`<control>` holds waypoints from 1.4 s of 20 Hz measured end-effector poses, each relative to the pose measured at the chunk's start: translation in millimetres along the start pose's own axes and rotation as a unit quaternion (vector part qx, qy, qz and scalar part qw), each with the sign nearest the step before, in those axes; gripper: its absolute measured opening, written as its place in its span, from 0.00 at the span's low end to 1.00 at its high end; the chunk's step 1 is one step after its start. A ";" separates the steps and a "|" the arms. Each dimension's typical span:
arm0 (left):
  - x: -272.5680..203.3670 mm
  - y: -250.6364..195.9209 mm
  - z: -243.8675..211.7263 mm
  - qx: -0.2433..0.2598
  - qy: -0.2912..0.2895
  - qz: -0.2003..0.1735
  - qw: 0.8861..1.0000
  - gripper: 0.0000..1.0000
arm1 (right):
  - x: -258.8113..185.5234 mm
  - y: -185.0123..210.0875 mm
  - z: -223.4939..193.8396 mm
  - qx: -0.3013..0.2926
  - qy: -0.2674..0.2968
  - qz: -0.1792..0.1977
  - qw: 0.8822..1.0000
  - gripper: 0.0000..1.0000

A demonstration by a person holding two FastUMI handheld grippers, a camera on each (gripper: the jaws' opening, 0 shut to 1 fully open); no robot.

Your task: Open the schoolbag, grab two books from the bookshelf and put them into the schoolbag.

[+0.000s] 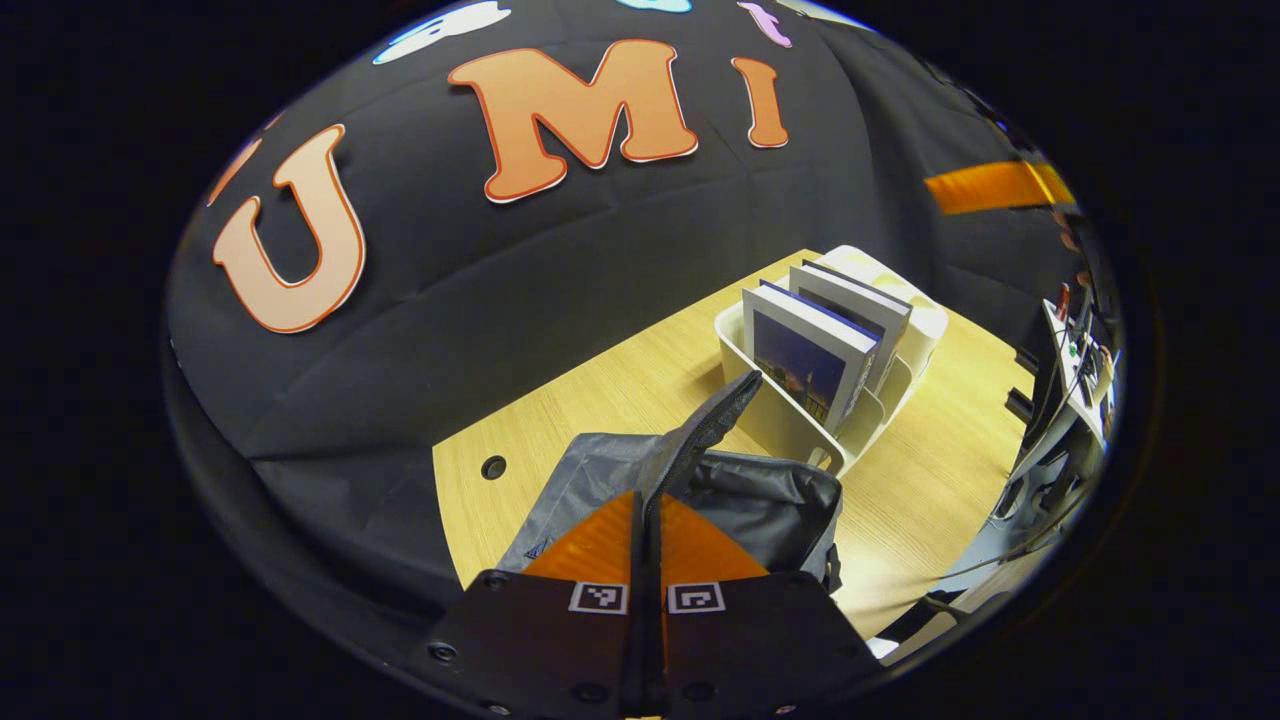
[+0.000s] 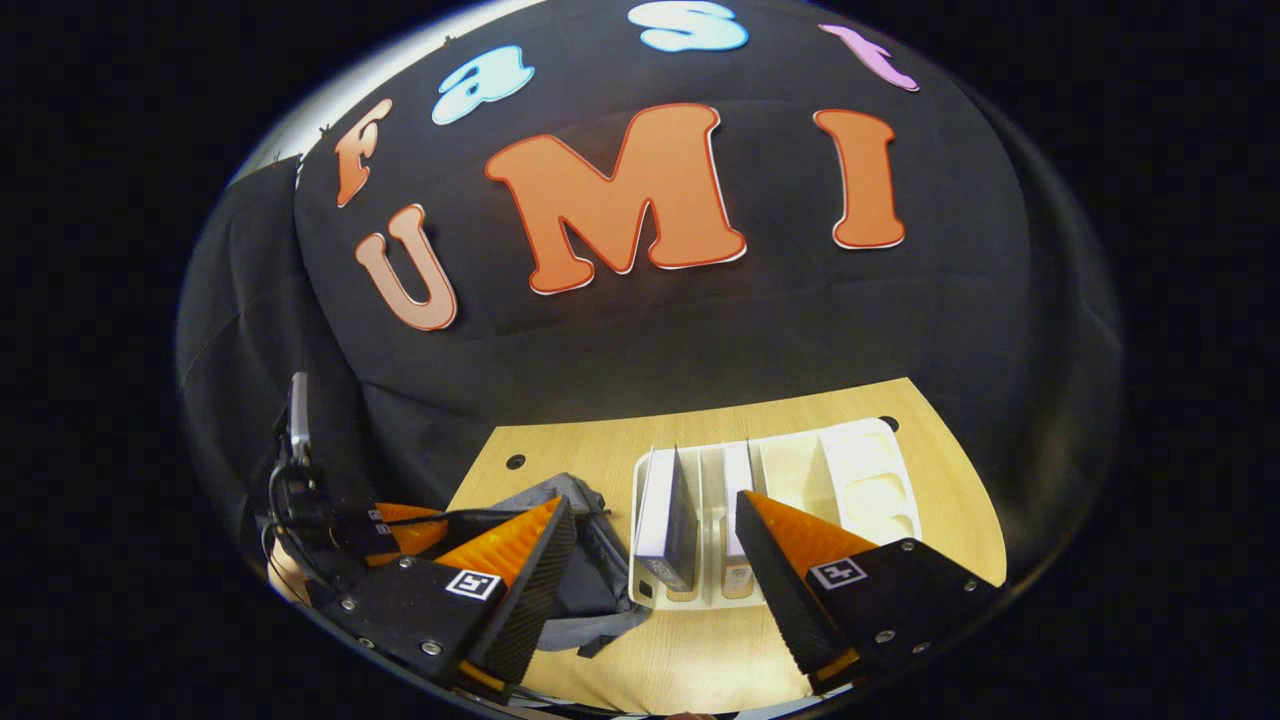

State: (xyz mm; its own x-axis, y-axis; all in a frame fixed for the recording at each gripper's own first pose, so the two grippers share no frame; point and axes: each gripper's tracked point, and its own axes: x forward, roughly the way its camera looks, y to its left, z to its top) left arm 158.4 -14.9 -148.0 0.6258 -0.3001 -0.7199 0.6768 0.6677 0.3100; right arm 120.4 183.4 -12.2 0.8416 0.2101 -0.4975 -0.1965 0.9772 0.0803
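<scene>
Schoolbag (image 1: 760,500) strap (image 1: 705,430) is pinched in left gripper (image 1: 647,510) jaws; right gripper (image 2: 655,545) jaws gape wide before the bookshelf (image 2: 870,470) books (image 2: 665,515)

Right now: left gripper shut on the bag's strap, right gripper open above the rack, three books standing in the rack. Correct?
Not quite: the rack holds two books, not three, as the left gripper view shows. The rest stands: the left gripper is shut on the bag's strap, and the right gripper is open above the rack.
</scene>
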 end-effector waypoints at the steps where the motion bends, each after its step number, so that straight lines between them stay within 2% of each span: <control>1: 1.0 -0.2 -0.5 -0.002 -0.001 -0.001 1.000 0.01 | 10.9 5.8 5.3 -0.008 0.018 -0.002 1.000 0.96; 5: 0.6 3.4 -7.2 -0.019 -0.006 0.003 1.000 0.01 | 58.8 16.4 -9.0 -0.031 0.103 -0.016 0.994 0.96; 10: -2.3 6.0 -14.5 -0.037 -0.012 0.009 0.999 0.01 | 108.8 3.8 -53.6 -0.035 0.195 -0.052 0.979 0.97; 12: -1.6 9.7 -14.8 -0.041 -0.013 0.013 0.999 0.01 | 126.8 1.7 -65.9 -0.011 0.217 -0.059 0.974 0.97; 15: 1.3 9.9 -16.8 -0.050 -0.012 0.009 0.999 0.00 | 147.4 -10.0 -87.4 -0.006 0.240 -0.077 0.968 0.96; 19: 6.8 17.5 -15.2 -0.051 -0.010 0.015 0.999 0.01 | 167.0 -14.5 -104.6 0.001 0.259 -0.086 0.962 0.77; 20: 8.1 19.1 -15.9 -0.053 -0.008 0.015 0.998 0.01 | 171.0 -19.5 -106.9 -0.003 0.260 -0.092 0.961 0.63; 21: 7.9 19.3 -15.0 -0.054 -0.006 0.013 0.998 0.01 | 174.3 -25.1 -109.7 -0.004 0.262 -0.098 0.960 0.71; 23: 7.9 21.4 -15.6 -0.055 -0.005 0.014 0.998 0.01 | 176.9 -30.5 -107.9 -0.006 0.257 -0.106 0.961 0.41; 24: 9.4 20.6 -15.8 -0.056 -0.003 0.012 0.998 0.01 | 178.1 -28.9 -109.0 -0.004 0.258 -0.106 0.960 0.48; 25: 9.9 19.5 -15.5 -0.057 -0.002 0.010 0.998 0.01 | 175.3 -26.8 -107.9 0.000 0.260 -0.106 0.960 0.45; 26: 9.8 19.2 -15.4 -0.057 0.000 0.008 0.998 0.00 | 173.9 -23.7 -106.4 0.005 0.260 -0.104 0.960 0.35; 27: 10.3 19.4 -15.6 -0.055 0.001 0.006 0.998 0.00 | 172.1 -21.8 -103.2 0.011 0.257 -0.101 0.961 0.34; 28: 10.5 19.4 -15.3 -0.053 0.001 0.006 0.999 0.01 | 167.7 -16.8 -97.2 0.019 0.250 -0.097 0.963 0.43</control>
State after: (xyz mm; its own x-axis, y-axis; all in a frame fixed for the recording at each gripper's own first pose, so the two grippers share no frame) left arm 172.1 5.3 -159.0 0.6324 -0.2912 -0.7178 0.6251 0.7391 0.2509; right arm 216.0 199.3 -180.9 0.5119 -0.0074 -0.8590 -0.0344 0.9990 -0.0291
